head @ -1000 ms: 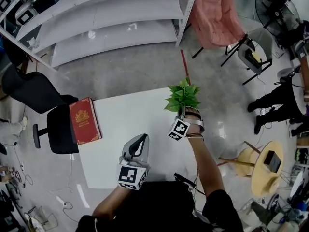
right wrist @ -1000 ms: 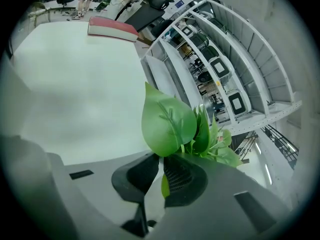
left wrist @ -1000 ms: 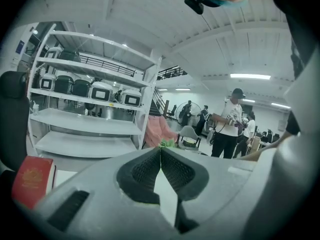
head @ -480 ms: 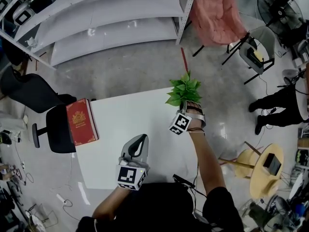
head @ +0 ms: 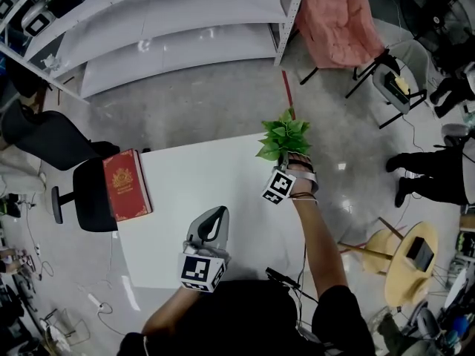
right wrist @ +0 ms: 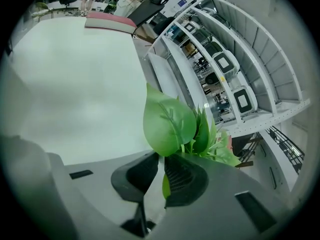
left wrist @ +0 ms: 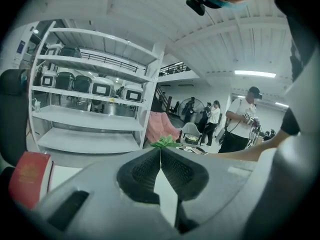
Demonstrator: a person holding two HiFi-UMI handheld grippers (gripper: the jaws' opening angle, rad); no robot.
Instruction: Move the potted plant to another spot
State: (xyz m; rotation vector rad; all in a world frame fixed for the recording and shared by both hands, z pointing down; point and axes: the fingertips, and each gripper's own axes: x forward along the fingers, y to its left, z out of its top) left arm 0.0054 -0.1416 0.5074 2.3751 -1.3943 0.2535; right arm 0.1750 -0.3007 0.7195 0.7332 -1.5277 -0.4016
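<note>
Got the right claw (right wrist: 162, 156) pinched shut on the potted plant (head: 282, 138) down among its stems, leaves poking past the tips, right at the far right corner of the worktop (head: 208, 191). Probably gripping low like that to keep it upright for the carry. Can't tell whether lifted or resting there, pot hidden under the foliage. Holding the left claw (left wrist: 160, 151) closed on nothing over the near edge, seemingly just parked out of the way. Could maybe aim toward the red book (head: 127, 185) at the left edge for a new spot.
</note>
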